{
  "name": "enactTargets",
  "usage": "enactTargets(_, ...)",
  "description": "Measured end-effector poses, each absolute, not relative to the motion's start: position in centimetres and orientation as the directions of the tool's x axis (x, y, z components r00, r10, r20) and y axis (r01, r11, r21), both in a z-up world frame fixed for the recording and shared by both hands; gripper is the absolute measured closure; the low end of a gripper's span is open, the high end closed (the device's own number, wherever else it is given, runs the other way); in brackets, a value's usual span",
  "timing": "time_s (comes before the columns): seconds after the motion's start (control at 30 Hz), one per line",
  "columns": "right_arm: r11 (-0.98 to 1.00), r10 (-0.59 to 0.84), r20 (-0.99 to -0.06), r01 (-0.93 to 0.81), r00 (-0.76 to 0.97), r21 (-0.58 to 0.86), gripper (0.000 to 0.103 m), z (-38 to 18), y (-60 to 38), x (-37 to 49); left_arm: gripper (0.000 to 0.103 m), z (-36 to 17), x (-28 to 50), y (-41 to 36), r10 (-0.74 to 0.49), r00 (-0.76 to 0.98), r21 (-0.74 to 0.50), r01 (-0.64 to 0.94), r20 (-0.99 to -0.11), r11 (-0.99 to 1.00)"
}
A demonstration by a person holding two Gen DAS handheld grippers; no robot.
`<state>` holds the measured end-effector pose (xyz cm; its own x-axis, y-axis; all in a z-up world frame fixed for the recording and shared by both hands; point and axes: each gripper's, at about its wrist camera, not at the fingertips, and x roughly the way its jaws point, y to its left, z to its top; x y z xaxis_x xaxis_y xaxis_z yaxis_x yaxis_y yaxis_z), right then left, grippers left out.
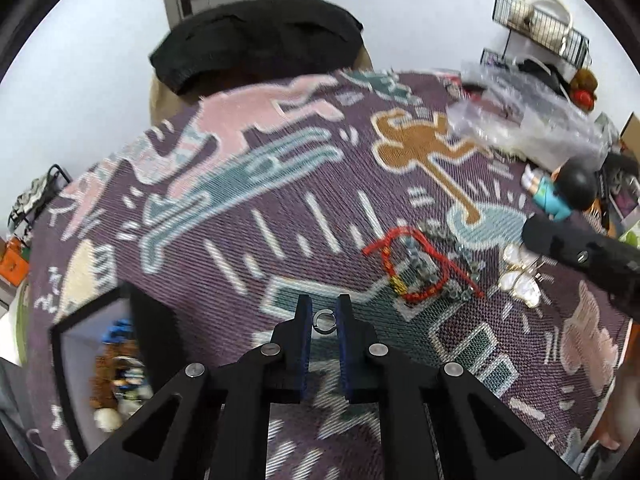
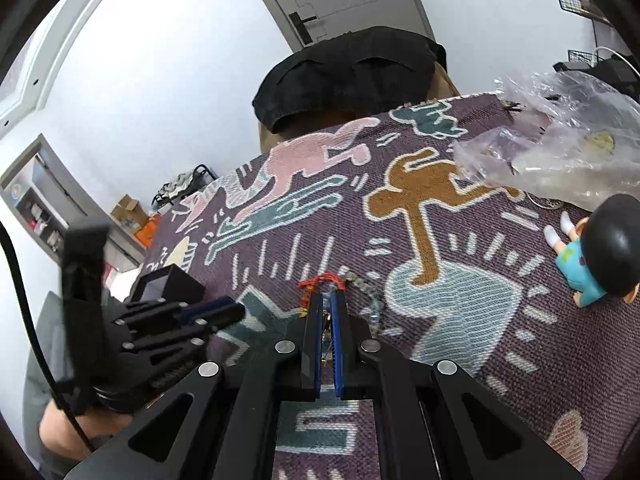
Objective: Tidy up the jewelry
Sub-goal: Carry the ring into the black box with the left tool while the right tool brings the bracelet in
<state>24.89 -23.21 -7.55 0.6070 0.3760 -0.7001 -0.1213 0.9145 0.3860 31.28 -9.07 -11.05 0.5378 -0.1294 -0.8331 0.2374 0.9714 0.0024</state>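
Left wrist view
Your left gripper (image 1: pixel 324 316): fingers nearly together, pinching a small silver metal ring (image 1: pixel 324 319) between the blue pads, its open face toward the camera.
Its pose: raised above the purple woven figure-patterned cloth (image 1: pixel 248 200), fingers pointing forward across it.
Black open-topped square box (image 1: pixel 96 360): low left, holding small mixed trinkets, blurred.
Red beaded cord bracelet (image 1: pixel 416 272): a loop on the cloth ahead and right, long axis from upper left to lower right, overlapping a grey bead chain (image 1: pixel 440 248).
White-and-gold petal-shaped earrings (image 1: pixel 520 276): just right of the beads, under your right gripper (image 1: pixel 536 240), whose tip sits at them.

Right wrist view
Your right gripper (image 2: pixel 327 304): fingers at a narrow gap, with thin gold-coloured metal between the pads; you cannot tell exactly which piece.
Red bracelet (image 2: pixel 324 280): just beyond the fingertips.
Left gripper (image 2: pixel 224 310): left of centre, lying sideways, pointing right.
Black box (image 2: pixel 168 280): behind it.
Black-haired doll in a teal shirt (image 2: pixel 592 264): lying far right.
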Motion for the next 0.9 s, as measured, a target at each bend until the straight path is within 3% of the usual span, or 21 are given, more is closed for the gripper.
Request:
enactTargets(0.4, 0.908, 0.408, -0.683, -0.190, 0.606, 0.374, 0.098, -5.7, -18.4, 24.8, 0.091, -7.1, 29.2, -2.0, -0.116, 0.605, -0.039, 0.139, -0.788, 0.990)
enactTargets(0.9, 0.890, 0.456, -0.682, -0.290, 0.572, 0.351, 0.098, -4.3, -11.4, 24.9, 0.088, -7.1, 27.6, 4.7, -0.142, 0.588, -0.134, 0.058, -0.797, 0.989)
